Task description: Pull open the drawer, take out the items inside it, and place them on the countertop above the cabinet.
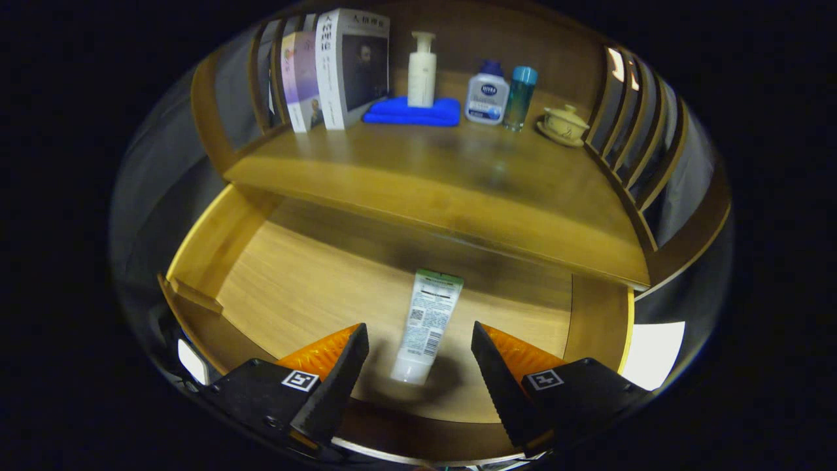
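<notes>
Drawer [274, 275] pulled out, tube [426, 327] lying flat on its floor — gripper [418, 347] spread wide, fingers either side of the tube's cap end, not touching — countertop [458, 176] above.

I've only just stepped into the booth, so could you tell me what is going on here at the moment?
A person is working a handheld gripper over an open wooden drawer. Its fingers are spread apart, and a white tube lies flat on the drawer floor between them, not yet gripped. Above, the countertop carries books, a pump bottle standing on a folded blue cloth, two more bottles and a lidded cup. The tube has yet to go up there.
</notes>
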`<state>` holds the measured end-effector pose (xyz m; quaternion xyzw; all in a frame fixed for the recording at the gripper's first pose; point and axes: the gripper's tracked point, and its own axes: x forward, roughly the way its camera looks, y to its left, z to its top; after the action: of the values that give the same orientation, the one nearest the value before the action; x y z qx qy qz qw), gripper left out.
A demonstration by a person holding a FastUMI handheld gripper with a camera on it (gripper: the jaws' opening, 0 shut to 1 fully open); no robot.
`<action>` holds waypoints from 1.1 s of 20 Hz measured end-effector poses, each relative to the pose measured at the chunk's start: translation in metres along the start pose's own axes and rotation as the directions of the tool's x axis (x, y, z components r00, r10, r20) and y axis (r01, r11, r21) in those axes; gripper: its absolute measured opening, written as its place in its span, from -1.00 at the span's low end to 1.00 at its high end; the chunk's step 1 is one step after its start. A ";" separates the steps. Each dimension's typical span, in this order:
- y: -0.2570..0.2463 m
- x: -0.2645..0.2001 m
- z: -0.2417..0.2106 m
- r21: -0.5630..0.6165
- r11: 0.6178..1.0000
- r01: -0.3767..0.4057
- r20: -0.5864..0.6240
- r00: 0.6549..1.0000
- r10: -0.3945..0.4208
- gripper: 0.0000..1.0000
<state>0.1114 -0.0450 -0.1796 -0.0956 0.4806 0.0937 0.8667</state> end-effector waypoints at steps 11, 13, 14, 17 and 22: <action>-0.003 0.046 -0.022 0.040 0.999 0.025 -0.218 0.976 -0.016 0.99; -0.002 0.050 -0.024 0.033 0.999 0.033 -0.232 0.972 -0.024 0.97; 0.001 0.051 -0.023 0.033 0.999 0.026 -0.237 0.971 -0.018 0.89; 0.008 0.054 -0.027 0.067 0.998 0.000 -0.261 0.965 0.018 0.64; 0.006 0.053 -0.028 0.093 0.996 -0.006 -0.271 0.962 0.031 0.06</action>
<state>0.1146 -0.0422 -0.2397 -0.0633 0.5999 0.0656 0.7948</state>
